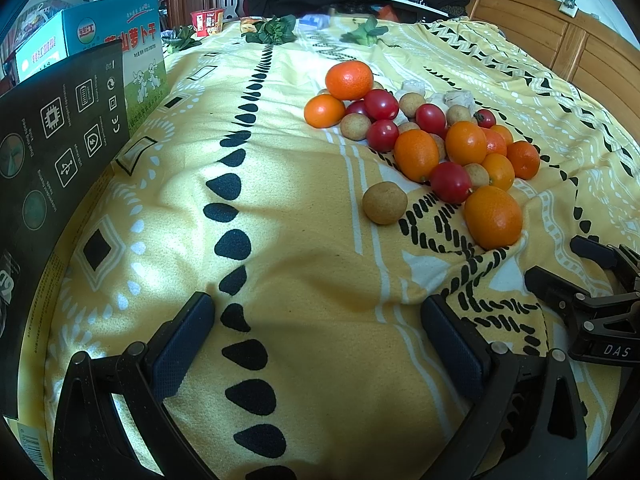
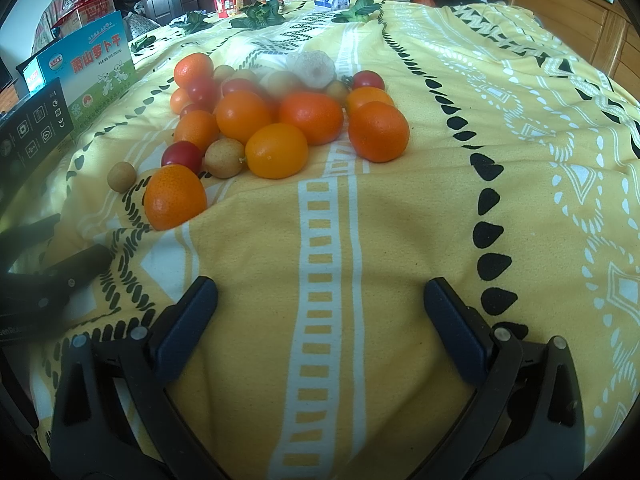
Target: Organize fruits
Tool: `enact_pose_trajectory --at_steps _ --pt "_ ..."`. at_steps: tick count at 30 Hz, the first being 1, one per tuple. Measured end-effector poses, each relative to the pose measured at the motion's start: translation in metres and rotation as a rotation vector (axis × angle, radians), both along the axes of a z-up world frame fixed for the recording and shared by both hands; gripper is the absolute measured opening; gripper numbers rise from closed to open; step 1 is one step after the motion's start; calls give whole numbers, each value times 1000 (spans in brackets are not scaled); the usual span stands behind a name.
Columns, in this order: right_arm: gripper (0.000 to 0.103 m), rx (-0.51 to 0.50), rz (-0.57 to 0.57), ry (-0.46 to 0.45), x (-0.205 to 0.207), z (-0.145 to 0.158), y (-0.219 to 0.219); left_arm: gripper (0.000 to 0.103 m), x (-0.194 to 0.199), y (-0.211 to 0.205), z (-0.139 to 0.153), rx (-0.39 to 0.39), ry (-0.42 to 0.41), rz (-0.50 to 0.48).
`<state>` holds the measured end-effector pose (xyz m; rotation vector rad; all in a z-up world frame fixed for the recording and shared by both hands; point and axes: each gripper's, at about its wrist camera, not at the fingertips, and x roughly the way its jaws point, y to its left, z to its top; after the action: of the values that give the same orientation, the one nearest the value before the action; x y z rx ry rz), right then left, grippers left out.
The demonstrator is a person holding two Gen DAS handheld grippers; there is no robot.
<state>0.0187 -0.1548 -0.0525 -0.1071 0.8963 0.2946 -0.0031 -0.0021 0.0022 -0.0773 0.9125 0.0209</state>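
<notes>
A mixed heap of fruit lies on the yellow patterned cloth (image 1: 312, 272): several orange kumquats (image 1: 493, 217), red cherry tomatoes (image 1: 451, 182) and tan longans. One longan (image 1: 384, 203) sits apart at the heap's near left. My left gripper (image 1: 318, 328) is open and empty over bare cloth, short of the heap. The right wrist view shows the same heap, with the nearest kumquat (image 2: 175, 196) at the left and a lone longan (image 2: 122, 176) beside it. My right gripper (image 2: 320, 312) is open, empty, near the cloth, and its fingers (image 1: 560, 296) show in the left view.
A black carton (image 1: 52, 168) and a blue-green printed box (image 1: 120, 44) stand along the left side. Leafy greens (image 1: 272, 30) and a red cup (image 1: 208, 22) lie at the far end. A wooden headboard (image 1: 560, 44) bounds the right. Pale lumps (image 2: 314, 68) sit behind the heap.
</notes>
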Motion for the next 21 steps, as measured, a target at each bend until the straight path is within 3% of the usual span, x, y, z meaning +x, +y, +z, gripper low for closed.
enact_pose_trajectory --at_steps 21 --pt "103 0 0 0 0 0 0 103 -2 4 0 -7 -3 -1"
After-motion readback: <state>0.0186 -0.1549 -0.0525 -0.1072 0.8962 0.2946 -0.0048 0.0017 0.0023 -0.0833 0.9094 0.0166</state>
